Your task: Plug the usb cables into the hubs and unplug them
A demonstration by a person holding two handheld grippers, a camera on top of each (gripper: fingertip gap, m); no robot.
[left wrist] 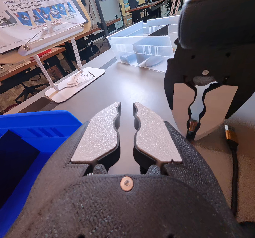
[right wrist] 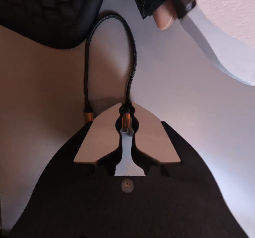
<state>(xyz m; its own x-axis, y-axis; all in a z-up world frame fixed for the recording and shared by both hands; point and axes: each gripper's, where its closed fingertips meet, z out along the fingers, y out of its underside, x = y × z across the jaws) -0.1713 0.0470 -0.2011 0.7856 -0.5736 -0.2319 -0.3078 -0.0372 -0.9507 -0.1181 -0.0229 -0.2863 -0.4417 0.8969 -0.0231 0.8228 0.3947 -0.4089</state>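
While the right gripper [right wrist: 126,107] points steeply down at the table [left wrist: 124,82], its jaws are closed on the orange-sleeved plug [right wrist: 126,119] of a short black braided USB cable [right wrist: 131,60], the plug's long axis running along the fingers, metal tip toward the camera. The cable's other plug [left wrist: 230,134] lies flat just right of it. The left gripper [left wrist: 127,107] hovers nearby, empty, fingers apart; no hub is clearly visible.

printed instruction sheet [left wrist: 34,4] | on white stand [left wrist: 74,85] | headed text, captioned pictures | small diagram label [left wrist: 81,77] on stand's base
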